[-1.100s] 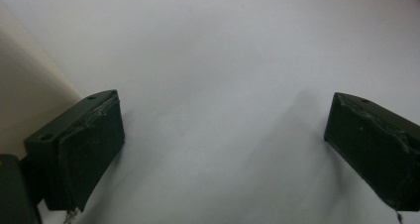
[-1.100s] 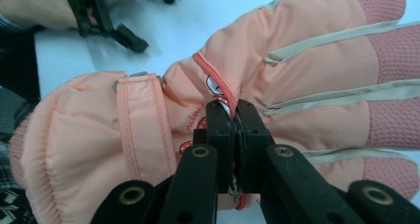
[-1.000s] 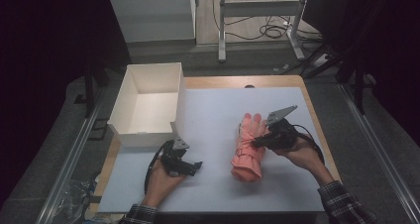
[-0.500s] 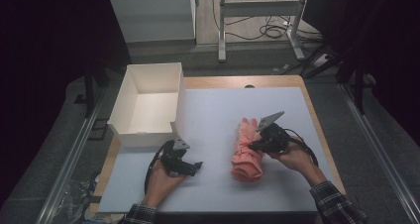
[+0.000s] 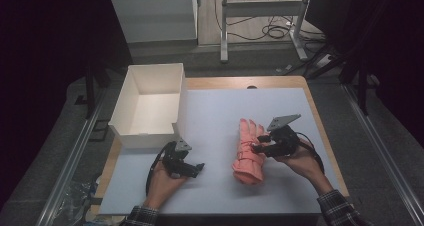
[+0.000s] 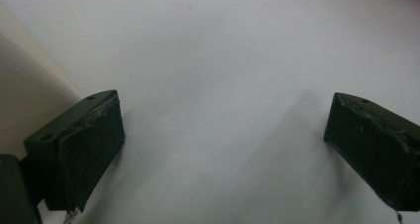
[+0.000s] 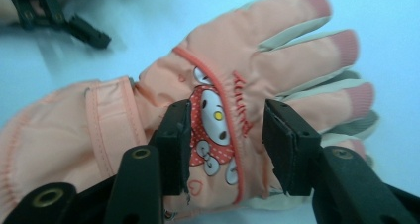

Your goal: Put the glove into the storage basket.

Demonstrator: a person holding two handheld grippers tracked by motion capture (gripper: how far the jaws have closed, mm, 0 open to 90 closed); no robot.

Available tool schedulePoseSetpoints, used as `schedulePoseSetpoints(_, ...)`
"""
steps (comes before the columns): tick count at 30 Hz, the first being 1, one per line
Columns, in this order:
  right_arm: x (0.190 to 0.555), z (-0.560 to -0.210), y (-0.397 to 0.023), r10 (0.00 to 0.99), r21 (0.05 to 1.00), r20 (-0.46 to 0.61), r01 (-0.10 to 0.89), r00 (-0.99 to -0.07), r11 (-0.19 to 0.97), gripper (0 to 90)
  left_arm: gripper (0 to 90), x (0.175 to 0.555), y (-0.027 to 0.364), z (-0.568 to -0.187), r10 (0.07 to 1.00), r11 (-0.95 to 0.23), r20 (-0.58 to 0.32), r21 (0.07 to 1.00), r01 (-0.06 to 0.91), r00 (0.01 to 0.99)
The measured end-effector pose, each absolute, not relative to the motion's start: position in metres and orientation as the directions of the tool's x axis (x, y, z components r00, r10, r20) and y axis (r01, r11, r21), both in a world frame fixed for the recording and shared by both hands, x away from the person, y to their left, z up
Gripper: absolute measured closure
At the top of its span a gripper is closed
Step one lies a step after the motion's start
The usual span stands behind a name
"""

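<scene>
A peach-pink winter glove (image 5: 248,155) with a cartoon patch lies flat on the white mat, fingers pointing away from the person. My right gripper (image 5: 257,148) sits at its right side, low over the back of the glove (image 7: 257,70). In the right gripper view its jaws (image 7: 225,122) have just been opening and now stand apart on either side of the patch, not squeezing the fabric. My left gripper (image 5: 198,169) rests on the mat at the lower left, away from the glove. Its jaws (image 6: 223,135) are wide apart with nothing between them.
An open white box (image 5: 149,135) stands empty at the back left, just beyond my left gripper. The white mat (image 5: 220,111) covers a wooden table. A desk frame and cables lie on the floor past the table's far edge.
The right gripper's jaws have parted over the glove, which now lies released on the mat. The right hand shifted only slightly. The left hand has kept still.
</scene>
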State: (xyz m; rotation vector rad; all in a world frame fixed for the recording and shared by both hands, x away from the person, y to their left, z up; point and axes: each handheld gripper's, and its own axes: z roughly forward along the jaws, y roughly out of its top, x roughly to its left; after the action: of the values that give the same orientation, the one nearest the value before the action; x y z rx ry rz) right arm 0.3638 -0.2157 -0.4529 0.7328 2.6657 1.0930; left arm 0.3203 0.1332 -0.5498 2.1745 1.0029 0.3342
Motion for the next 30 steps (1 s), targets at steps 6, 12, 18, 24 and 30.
schedulePoseSetpoints(6, 0.359, -0.445, -0.231, 0.553, 0.73, 0.003, 0.38, -0.833, 0.568, 51.7, 2.2, 0.32, 0.133, -0.55, 0.745, -0.45, -0.053, 0.695, 0.56, 0.665)
schedulePoseSetpoints(12, 0.348, -0.45, -0.25, 0.597, 0.73, 0.003, 0.41, -0.802, 0.546, 57.6, 2.2, 0.32, 0.133, -0.55, 0.746, -0.449, -0.056, 0.694, 0.563, 0.664)
schedulePoseSetpoints(18, 0.332, -0.466, -0.264, 0.624, 0.729, 0.051, 0.456, -0.78, 0.51, 71.1, 2.2, 0.32, 0.133, -0.55, 0.745, -0.452, -0.053, 0.693, 0.562, 0.665)
schedulePoseSetpoints(24, 0.314, -0.496, -0.267, 0.612, 0.698, 0.099, 0.493, -0.785, 0.52, 82.8, 2.2, 0.32, 0.133, -0.55, 0.745, -0.45, -0.054, 0.694, 0.562, 0.664)
schedulePoseSetpoints(30, 0.3, -0.516, -0.261, 0.598, 0.693, 0.136, 0.507, -0.79, 0.513, 84.9, 2.2, 0.32, 0.133, -0.55, 0.746, -0.45, -0.054, 0.694, 0.562, 0.664)
